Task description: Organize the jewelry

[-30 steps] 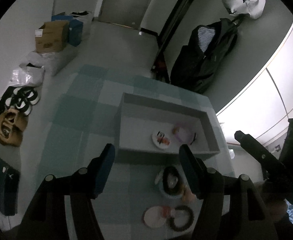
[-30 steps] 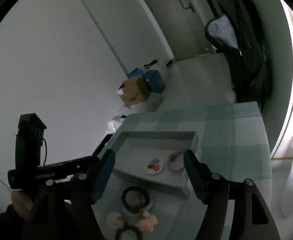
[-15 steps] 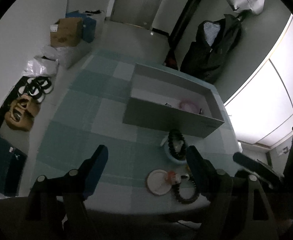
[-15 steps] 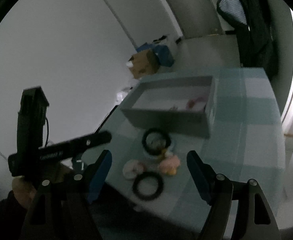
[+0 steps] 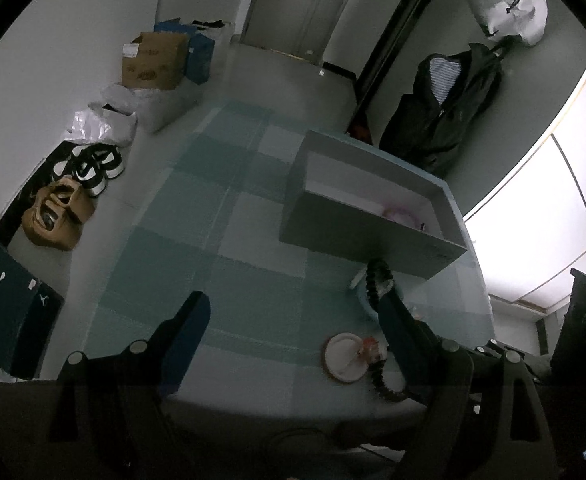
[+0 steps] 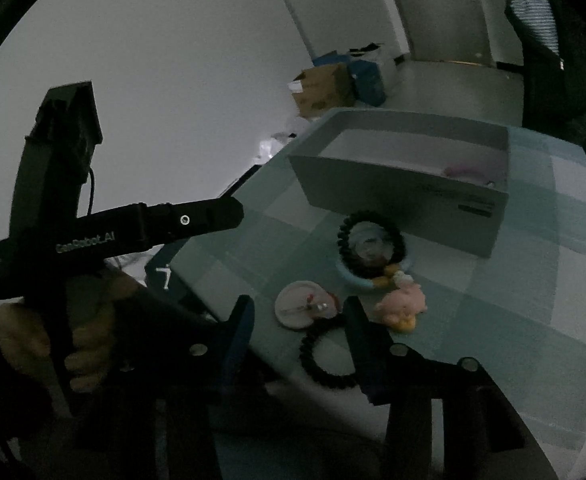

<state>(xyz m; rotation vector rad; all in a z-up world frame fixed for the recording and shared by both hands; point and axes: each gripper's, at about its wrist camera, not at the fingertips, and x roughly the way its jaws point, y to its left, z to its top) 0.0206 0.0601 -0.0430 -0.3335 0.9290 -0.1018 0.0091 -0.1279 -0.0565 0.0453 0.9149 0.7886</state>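
- Jewelry, left wrist view: a round white dish (image 5: 343, 356) with a small red piece lies near the table's near edge, and a black beaded bracelet (image 5: 385, 384) touches its right side.
- A second beaded ring (image 5: 375, 278) stands on a pale blue ring close to the grey box (image 5: 357, 232). A pink piece (image 5: 399, 214) already lies inside the box.
- The left gripper (image 5: 293, 316) has just been opening; its jaws stand wide with only bare checked tablecloth (image 5: 213, 216) between them. The pieces lie at its right finger, not centred.
- Right wrist view: the right gripper (image 6: 299, 320) has just been closing to a narrower gap. The white dish (image 6: 305, 305) shows between the fingers, but the pads press on nothing.
- The black bracelet (image 6: 327, 354) lies flat, partly behind the right finger, close to the table edge.
- A pink figure (image 6: 403, 304) sits just right of that finger.
- Judgement: the right gripper is nearer the pieces. Open cloth lies to the right; the box stands beyond.
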